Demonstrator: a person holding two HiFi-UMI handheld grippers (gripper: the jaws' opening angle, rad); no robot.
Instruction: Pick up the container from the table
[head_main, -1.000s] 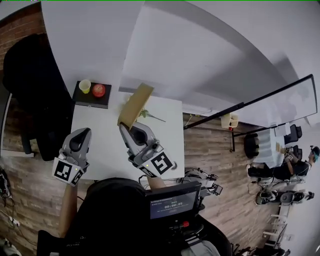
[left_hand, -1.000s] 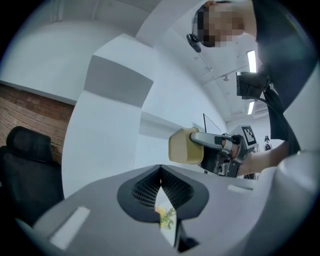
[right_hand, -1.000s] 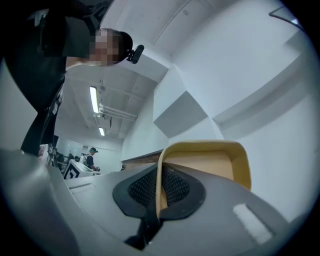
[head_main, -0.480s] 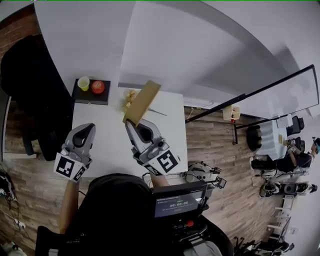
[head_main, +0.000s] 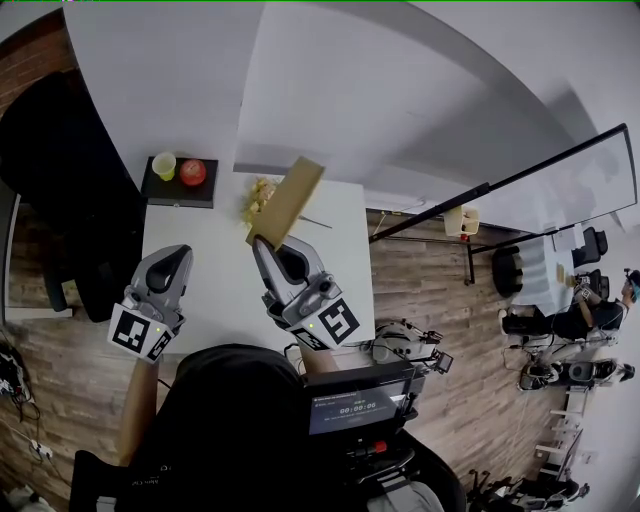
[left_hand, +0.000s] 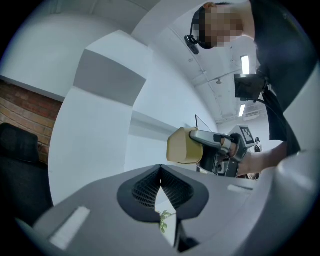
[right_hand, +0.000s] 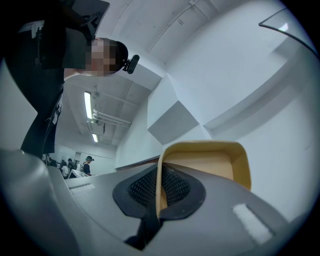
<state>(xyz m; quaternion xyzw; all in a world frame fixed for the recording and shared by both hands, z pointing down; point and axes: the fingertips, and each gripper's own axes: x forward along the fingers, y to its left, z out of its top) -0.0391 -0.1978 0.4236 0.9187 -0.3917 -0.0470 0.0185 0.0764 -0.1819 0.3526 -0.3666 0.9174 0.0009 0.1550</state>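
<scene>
Tan open-topped paper container (head_main: 292, 195) held up off the white table (head_main: 200, 235).
At left, the left gripper (head_main: 173, 256) hangs over the table's near part, jaws closed on nothing. To its right, the right gripper (head_main: 262, 244) clamps one side wall of the container; the container juts beyond its tips, tilted, above a small yellowish clump (head_main: 259, 192), possibly dried flowers.

The right gripper (head_main: 262, 245) clamps the tan container (head_main: 288, 200) by its lower edge, holding it tilted above the white table (head_main: 210, 275). The left gripper (head_main: 180, 251) hangs beside it, apart from the container.
</scene>
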